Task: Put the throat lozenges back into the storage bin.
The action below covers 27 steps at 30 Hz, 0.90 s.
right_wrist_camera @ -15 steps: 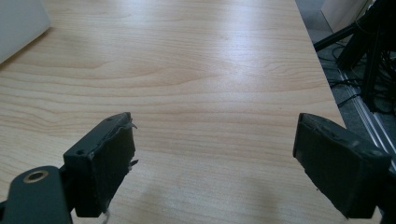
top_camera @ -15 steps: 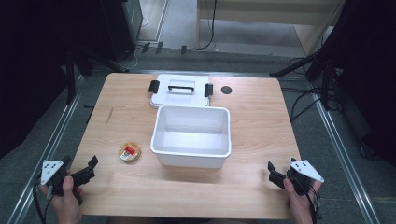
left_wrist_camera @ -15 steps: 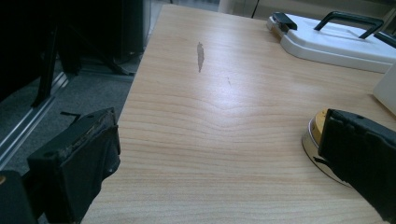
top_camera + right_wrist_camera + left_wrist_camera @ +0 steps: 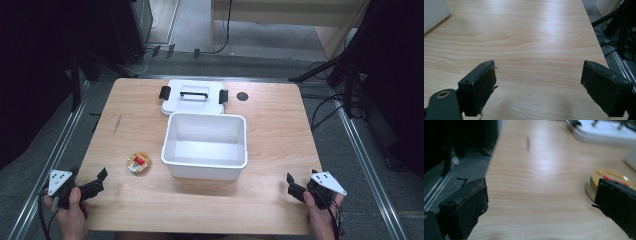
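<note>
A white open bin (image 4: 202,171) stands in the middle of the wooden table (image 4: 270,130). Its white lid (image 4: 192,97), with a black handle and black latches, lies flat just behind it. A small round tin (image 4: 138,162) with a yellow and red label rests left of the bin. My left gripper (image 4: 92,179) is held at the near left corner, open, with nothing between its jaws. In the left gripper view (image 4: 542,192) the tin (image 4: 609,178) lies just beyond the right jaw. My right gripper (image 4: 295,186) is at the near right corner, open over bare wood (image 4: 540,75).
The table's left edge (image 4: 492,162) drops to a floor with metal rails. Cables and stand legs (image 4: 616,27) lie past the right edge. A dark round hole (image 4: 242,96) sits right of the lid. A corner of the bin (image 4: 434,12) is at the right gripper view's top left.
</note>
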Motion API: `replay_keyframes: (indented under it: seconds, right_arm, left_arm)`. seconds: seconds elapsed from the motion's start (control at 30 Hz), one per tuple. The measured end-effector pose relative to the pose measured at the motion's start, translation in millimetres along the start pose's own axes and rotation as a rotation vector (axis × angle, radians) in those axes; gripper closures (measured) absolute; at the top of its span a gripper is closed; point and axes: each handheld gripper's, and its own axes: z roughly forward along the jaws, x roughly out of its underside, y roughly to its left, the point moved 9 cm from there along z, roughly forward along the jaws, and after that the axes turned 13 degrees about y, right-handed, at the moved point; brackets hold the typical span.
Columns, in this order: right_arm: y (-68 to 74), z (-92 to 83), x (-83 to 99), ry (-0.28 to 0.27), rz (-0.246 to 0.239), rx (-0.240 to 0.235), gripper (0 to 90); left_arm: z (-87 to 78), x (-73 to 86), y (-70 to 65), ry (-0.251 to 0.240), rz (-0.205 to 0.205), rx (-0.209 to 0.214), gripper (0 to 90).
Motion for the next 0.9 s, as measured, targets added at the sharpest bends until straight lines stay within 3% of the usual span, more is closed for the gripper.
replay_keyframes:
  seconds: [0.03,0.13,0.17,0.27,0.3,0.4,0.43,0.47,0.5,0.57,0.6,0.63,0.7,0.73,0.77,0.87,0.9]
  right_arm:
    - [0.0,0.0,0.0,0.000,0.000,0.000,13.1]
    - [-0.5,-0.6,0.3,-0.001,0.006,0.000,13.1]
    - [-0.5,-0.6,0.3,-0.001,0.006,0.000,13.1]
    - [0.2,-1.1,0.9,-0.002,0.002,-0.009,13.1]
    - [0.2,-1.3,0.9,-0.003,0.002,-0.010,13.1]
    - [-0.1,-1.3,1.0,-0.003,0.008,-0.017,13.1]
    - [-0.1,-1.3,1.0,-0.003,0.008,-0.017,13.1]
    - [-0.4,-1.1,1.0,-0.001,0.010,-0.020,13.1]
    - [-0.4,-1.1,1.0,-0.001,0.010,-0.020,13.1]
    - [-0.7,-0.9,1.2,0.003,0.015,-0.022,13.1]
    - [-0.4,-0.4,1.4,0.009,0.018,-0.024,13.1]
    - [-0.4,-0.4,1.4,0.009,0.018,-0.024,13.1]
    - [-0.2,-0.1,1.5,0.012,0.015,-0.027,13.1]
    - [0.0,0.2,1.7,0.016,0.015,-0.028,13.1]
    - [0.0,0.2,1.7,0.016,0.015,-0.028,13.1]
    - [-0.2,0.6,1.8,0.019,0.013,-0.032,13.1]
    - [-0.2,0.6,1.8,0.019,0.013,-0.032,13.1]
  left_arm:
    - [0.0,0.0,0.0,0.000,0.000,0.000,0.0]
    - [4.2,0.8,-11.4,0.074,0.086,-0.018,0.0]
    - [4.2,0.8,-11.4,0.074,0.086,-0.018,0.0]
    - [3.0,-3.8,-19.3,0.137,0.152,-0.010,0.0]
    - [3.0,-3.8,-19.3,0.137,0.152,-0.010,0.0]
    - [1.1,-8.2,-25.3,0.236,0.225,-0.034,0.0]
    - [1.1,-8.2,-25.3,0.236,0.225,-0.034,0.0]
    - [0.6,-9.7,-28.5,0.299,0.271,-0.047,0.0]
    - [0.6,-9.7,-28.5,0.299,0.271,-0.047,0.0]
    - [1.0,-11.8,-31.6,0.359,0.310,-0.054,0.0]
    - [2.4,-12.3,-36.2,0.438,0.339,-0.033,0.0]
    - [2.4,-12.3,-36.2,0.438,0.339,-0.033,0.0]
    - [6.1,-10.8,-41.1,0.527,0.353,-0.013,0.0]
    - [8.1,-10.2,-47.3,0.597,0.382,0.013,0.0]
    - [8.1,-10.2,-47.3,0.597,0.382,0.013,0.0]
    - [13.3,-11.9,-60.7,0.693,0.440,0.059,0.0]
    - [13.3,-11.9,-60.7,0.693,0.440,0.059,0.0]
